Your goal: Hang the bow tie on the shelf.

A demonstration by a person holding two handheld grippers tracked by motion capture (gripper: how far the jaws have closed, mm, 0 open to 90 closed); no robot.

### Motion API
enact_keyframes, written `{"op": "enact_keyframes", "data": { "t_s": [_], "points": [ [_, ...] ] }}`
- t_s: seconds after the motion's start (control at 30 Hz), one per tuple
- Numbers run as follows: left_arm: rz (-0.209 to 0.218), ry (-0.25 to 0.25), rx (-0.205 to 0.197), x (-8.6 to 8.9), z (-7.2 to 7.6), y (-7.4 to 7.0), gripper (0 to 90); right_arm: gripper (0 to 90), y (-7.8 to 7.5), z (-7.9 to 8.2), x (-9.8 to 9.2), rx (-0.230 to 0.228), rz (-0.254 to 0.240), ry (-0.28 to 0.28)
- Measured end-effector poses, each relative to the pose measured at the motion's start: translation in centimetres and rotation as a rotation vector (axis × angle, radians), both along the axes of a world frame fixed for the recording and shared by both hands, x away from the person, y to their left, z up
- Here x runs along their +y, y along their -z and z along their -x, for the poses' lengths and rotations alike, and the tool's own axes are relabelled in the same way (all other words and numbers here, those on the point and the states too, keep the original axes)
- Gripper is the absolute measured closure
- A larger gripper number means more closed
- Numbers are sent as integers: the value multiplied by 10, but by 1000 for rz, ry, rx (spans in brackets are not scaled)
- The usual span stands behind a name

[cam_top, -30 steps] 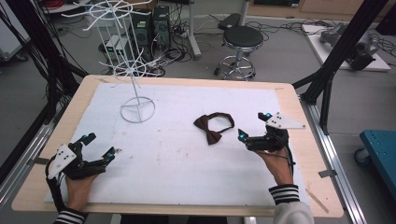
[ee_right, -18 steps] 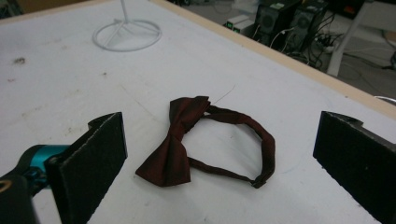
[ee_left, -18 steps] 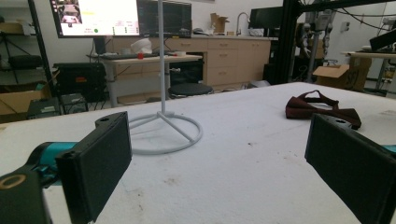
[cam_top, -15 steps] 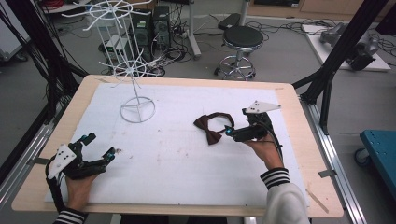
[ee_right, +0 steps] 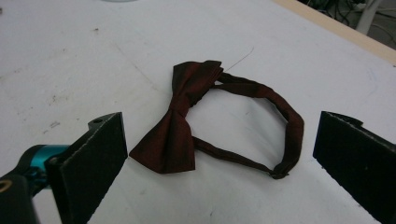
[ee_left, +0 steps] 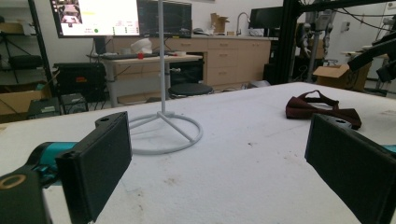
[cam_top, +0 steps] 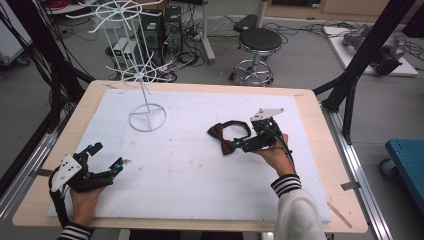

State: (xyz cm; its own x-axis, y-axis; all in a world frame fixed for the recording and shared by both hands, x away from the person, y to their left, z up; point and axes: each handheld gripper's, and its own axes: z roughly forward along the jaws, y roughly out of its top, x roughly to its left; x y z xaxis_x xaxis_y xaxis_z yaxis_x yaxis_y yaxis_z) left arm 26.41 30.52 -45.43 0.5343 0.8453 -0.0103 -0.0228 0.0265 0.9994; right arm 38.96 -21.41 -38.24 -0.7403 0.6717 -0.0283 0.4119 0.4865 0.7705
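A dark red bow tie with a looped strap lies flat on the white foam sheet, right of the middle. My right gripper hovers right beside its near right side, open, held by a hand in a striped cuff. In the right gripper view the bow tie lies just ahead of my right gripper, between the lines of the two jaws, untouched. My left gripper rests open near the front left corner, holding nothing. From the left gripper, the bow tie lies far off to the right.
A white wire display stand with a ring base stands at the back left of the sheet; its base lies ahead of the left gripper. The wooden table rim frames the sheet. A stool and black frame posts stand beyond.
My right gripper has moved forward and left from the table's right side up to the bow tie, still open. The left gripper and the bow tie have stayed put.
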Motion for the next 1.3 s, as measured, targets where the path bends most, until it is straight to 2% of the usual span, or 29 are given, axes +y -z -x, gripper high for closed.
{"op": "enact_keyframes", "data": {
  "t_s": [0.23,0.27,0.3,0.43,0.7,0.73,0.8,0.83,0.93,1.1,1.13,1.3],
  "points": [
    [0,0,0,0,0,0,77,22,6,-5,18,15,51,-34],
    [1,-1,0,0,0,0,77,24,7,-6,21,13,67,-38],
    [1,-1,1,0,0,0,77,32,11,-8,26,41,80,-53],
    [1,-1,1,0,0,0,77,55,16,-10,33,53,134,-70],
    [0,-1,0,0,0,0,77,79,27,-13,40,113,183,-77],
    [1,-1,1,0,0,0,77,82,29,-15,40,131,177,-71],
    [1,-1,0,0,0,0,77,83,30,-15,40,137,177,-63],
    [0,-1,0,0,0,0,77,190,31,-16,40,152,176,-59],
    [0,-1,0,0,0,0,77,219,32,-17,39,166,174,-76],
    [0,-1,0,0,0,0,77,252,35,-18,41,188,191,-69],
    [-1,-1,0,0,0,0,77,314,36,-19,41,202,194,-79],
    [-1,-1,-1,0,0,0,77,385,38,-19,43,203,211,-86]
  ]
}}
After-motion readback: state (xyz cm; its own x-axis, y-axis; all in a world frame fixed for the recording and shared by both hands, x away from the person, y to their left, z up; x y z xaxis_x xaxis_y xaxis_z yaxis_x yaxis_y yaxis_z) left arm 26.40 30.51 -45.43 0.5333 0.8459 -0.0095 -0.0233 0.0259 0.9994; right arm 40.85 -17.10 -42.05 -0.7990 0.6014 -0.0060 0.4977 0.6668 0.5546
